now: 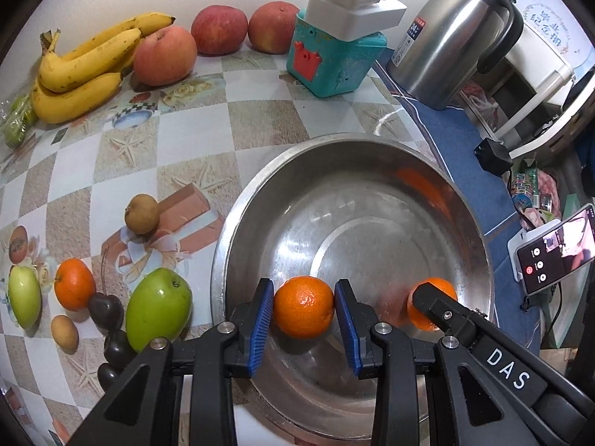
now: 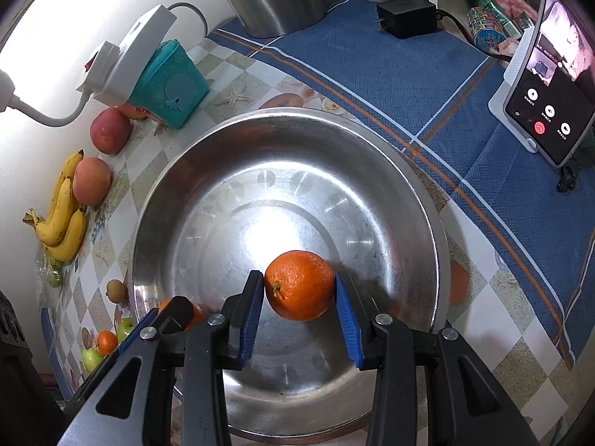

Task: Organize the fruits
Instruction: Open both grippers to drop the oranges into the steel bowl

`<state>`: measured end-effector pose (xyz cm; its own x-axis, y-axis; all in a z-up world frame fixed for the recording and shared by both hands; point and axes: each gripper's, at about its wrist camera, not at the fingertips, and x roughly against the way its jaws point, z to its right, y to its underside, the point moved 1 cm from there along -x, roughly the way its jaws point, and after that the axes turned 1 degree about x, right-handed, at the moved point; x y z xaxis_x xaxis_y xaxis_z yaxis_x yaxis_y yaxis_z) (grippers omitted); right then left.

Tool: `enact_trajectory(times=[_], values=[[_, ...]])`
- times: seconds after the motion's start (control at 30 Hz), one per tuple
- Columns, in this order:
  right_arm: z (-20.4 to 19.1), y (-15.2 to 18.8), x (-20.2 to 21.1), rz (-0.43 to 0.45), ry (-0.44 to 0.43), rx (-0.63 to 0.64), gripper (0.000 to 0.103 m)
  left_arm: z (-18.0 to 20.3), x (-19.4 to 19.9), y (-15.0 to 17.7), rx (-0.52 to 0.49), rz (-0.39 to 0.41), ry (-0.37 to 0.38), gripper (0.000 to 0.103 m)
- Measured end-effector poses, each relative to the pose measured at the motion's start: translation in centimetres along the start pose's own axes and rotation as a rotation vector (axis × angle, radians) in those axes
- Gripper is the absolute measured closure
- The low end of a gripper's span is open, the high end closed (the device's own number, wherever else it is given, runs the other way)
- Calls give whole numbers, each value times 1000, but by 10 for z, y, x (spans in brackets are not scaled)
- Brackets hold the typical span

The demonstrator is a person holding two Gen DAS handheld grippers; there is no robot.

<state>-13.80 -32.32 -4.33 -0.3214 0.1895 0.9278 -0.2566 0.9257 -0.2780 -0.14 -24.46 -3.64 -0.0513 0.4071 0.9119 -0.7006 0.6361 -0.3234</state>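
Note:
A steel bowl (image 1: 465,230) (image 2: 372,148) sits on the checked tablecloth. My left gripper (image 1: 304,312) is shut on an orange (image 1: 304,310) held over the bowl's near left part. My right gripper (image 2: 299,286) is shut on another orange (image 2: 299,284) over the bowl; that orange and gripper show at the right of the left wrist view (image 1: 424,316). Left of the bowl lie a green mango (image 1: 158,308), a small orange (image 1: 74,284), a green fruit (image 1: 24,295), dark cherries (image 1: 108,308) and two brown longans (image 1: 141,213).
Bananas (image 1: 85,67) and three apples (image 1: 165,55) line the wall at the back. A teal box (image 1: 331,63) with a white power strip, a steel kettle (image 1: 457,33), a black charger (image 2: 405,18) and a phone on a stand (image 2: 546,89) stand behind and right of the bowl.

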Motion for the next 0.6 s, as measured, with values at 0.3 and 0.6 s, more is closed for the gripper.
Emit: enact_trajectory(times=[0.3,0.6], values=[[1,0,1,0,1,10,62,1,8,-2,1,12,7,65],[0,-5,15,41,16,21,48,0,23,-4,4,42,5,57]])
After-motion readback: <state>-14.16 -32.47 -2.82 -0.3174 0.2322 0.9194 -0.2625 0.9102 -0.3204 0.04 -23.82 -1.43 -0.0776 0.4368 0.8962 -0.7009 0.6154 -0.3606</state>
